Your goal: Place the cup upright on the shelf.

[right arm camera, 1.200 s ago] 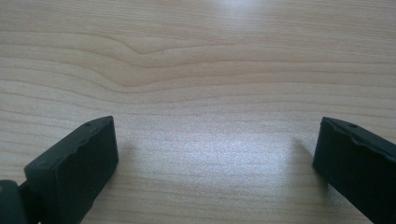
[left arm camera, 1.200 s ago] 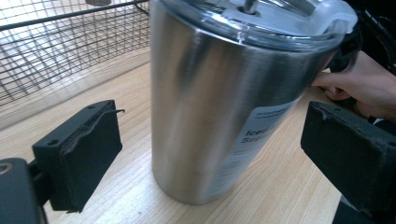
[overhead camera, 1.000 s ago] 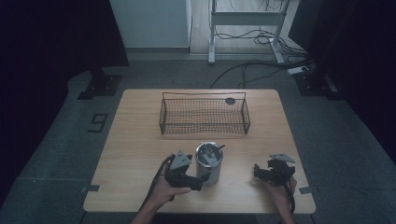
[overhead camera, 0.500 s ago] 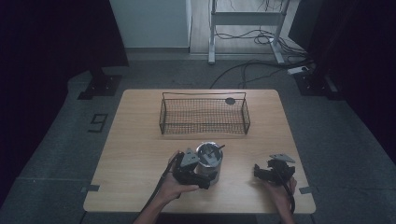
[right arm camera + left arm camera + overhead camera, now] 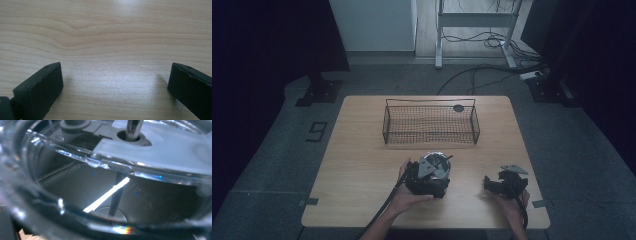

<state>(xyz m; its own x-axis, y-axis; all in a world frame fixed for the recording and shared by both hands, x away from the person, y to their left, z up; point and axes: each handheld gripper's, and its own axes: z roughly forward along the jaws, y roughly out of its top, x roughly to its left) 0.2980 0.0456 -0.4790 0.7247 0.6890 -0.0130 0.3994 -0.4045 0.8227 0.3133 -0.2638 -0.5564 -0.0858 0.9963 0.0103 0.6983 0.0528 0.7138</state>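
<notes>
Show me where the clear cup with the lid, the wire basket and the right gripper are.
clear cup (image 5: pixel 435 165): high view, on its grey lid.
wire basket (image 5: pixel 430 141): high view, on its front wall.
right gripper (image 5: pixel 490 184): high view, between its fingers.

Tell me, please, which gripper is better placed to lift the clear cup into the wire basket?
Left: the left gripper is at the cup, while the right gripper sits open over bare table.

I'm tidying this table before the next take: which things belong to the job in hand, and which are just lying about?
In the job:
clear lidded container
left gripper, right up against it

Lying about:
wire basket
dark round disc behind the basket
right gripper, open over bare table
</notes>
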